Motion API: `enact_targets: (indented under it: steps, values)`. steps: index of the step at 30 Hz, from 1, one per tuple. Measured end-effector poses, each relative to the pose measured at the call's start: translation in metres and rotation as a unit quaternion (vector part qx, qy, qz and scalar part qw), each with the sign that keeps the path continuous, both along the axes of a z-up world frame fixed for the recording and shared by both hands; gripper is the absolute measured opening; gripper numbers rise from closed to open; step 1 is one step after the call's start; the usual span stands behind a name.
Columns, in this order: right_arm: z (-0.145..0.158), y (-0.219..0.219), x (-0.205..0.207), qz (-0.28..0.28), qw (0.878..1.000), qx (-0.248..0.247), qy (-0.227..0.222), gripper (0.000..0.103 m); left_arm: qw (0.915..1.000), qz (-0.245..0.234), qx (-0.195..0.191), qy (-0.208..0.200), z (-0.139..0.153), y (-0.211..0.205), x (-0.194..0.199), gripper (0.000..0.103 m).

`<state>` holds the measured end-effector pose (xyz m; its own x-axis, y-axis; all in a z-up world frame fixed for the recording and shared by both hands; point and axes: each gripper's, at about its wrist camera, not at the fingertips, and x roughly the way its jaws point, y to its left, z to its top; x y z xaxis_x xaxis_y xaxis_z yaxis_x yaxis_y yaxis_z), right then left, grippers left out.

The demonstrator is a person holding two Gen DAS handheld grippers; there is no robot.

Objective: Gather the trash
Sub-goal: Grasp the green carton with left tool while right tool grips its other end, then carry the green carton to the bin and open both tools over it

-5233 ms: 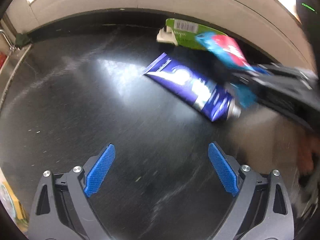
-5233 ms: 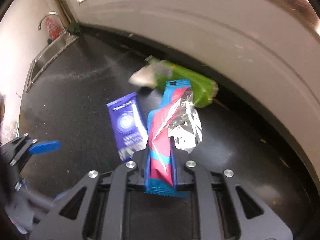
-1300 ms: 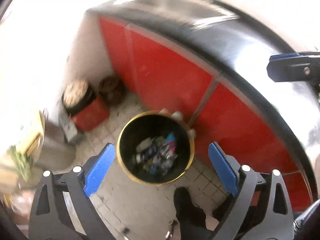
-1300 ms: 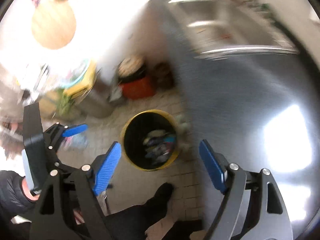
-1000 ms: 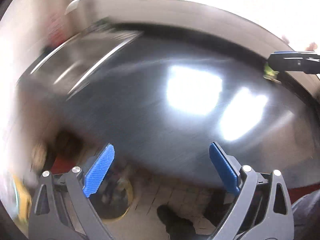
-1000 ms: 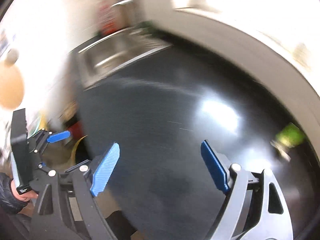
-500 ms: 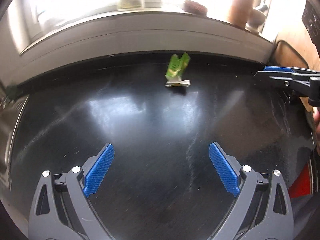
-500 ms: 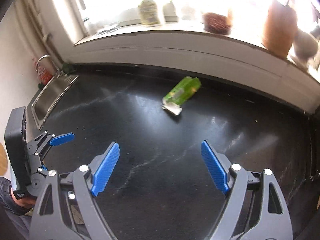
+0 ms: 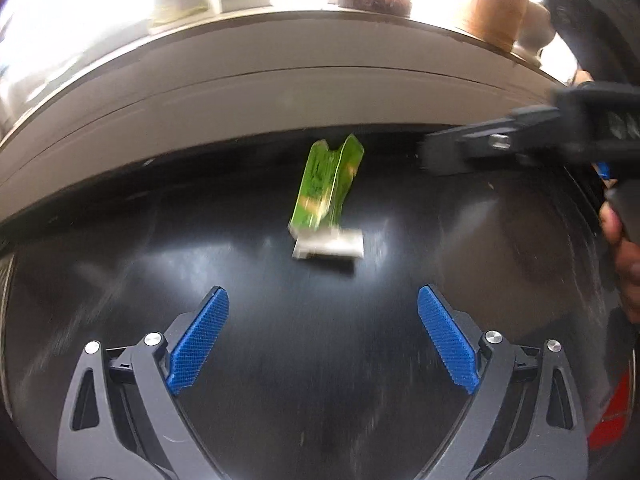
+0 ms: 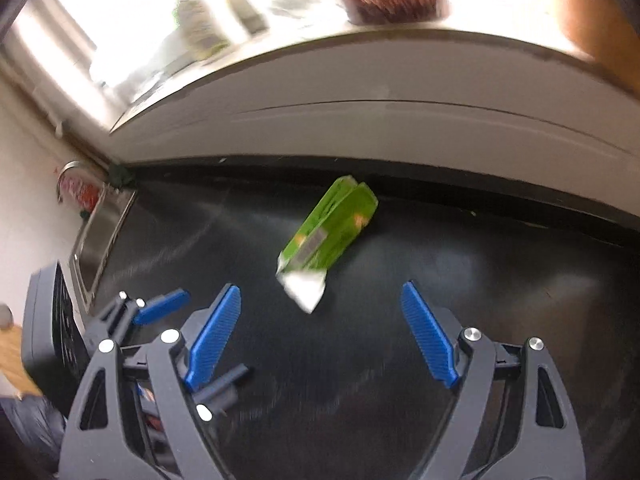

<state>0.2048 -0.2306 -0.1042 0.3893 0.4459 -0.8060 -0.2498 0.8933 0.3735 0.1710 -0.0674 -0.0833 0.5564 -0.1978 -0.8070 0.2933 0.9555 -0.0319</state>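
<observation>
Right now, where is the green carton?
The green carton lies on the black countertop near the back wall, ahead of both open grippers and untouched. In the right wrist view the sink is far to its left.

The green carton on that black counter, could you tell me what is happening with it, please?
A person holds a two-finger gripper in each hand and is clearing trash. The green carton lies on the black counter, its white opened end toward the cameras. The left gripper and the right gripper both point at it, fingers spread wide and empty. Neither touches it yet.
</observation>
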Motion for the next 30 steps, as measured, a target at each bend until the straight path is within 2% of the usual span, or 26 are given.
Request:
enact_targets:
  steps: [6, 11, 13, 15, 16, 18, 21, 24, 30]
  values:
    - [-0.037, 0.015, 0.060, 0.002, 1.000, -0.002, 0.031, 0.075, 0.9997, -0.012, 0.005, 0.018, -0.030, -0.014, 0.054, 0.092]
    - [-0.058, 0.025, 0.078, 0.005, 0.999, 0.005, 0.041, 0.069, 0.9993, -0.033, 0.001, 0.019, -0.043, -0.016, 0.077, 0.091]
    - [-0.064, 0.027, 0.083, 0.007, 0.999, 0.009, 0.049, 0.060, 0.9988, -0.047, 0.001, 0.017, -0.046, -0.017, 0.081, 0.086]
    - [-0.067, 0.030, 0.086, 0.011, 0.998, 0.012, 0.053, 0.051, 0.9979, -0.062, 0.006, 0.017, -0.049, -0.021, 0.084, 0.070]
    - [-0.067, 0.030, 0.086, 0.013, 0.998, 0.014, 0.053, 0.049, 0.9971, -0.072, 0.008, 0.023, -0.051, -0.023, 0.086, 0.064]
    - [-0.066, 0.031, 0.086, 0.013, 0.998, 0.014, 0.052, 0.040, 0.9967, -0.076, 0.014, 0.026, -0.054, -0.025, 0.086, 0.042]
    - [-0.064, 0.029, 0.085, 0.010, 0.998, 0.024, 0.059, 0.036, 0.9967, -0.076, 0.015, 0.023, -0.054, -0.023, 0.080, 0.036]
    - [-0.052, 0.030, 0.073, 0.016, 0.999, 0.020, 0.047, 0.036, 0.9968, -0.074, 0.025, 0.014, -0.046, -0.021, 0.068, 0.035]
    - [-0.013, 0.041, 0.025, 0.036, 0.999, 0.025, 0.024, 0.036, 0.9973, -0.068, 0.029, -0.008, -0.009, -0.008, 0.022, 0.035]
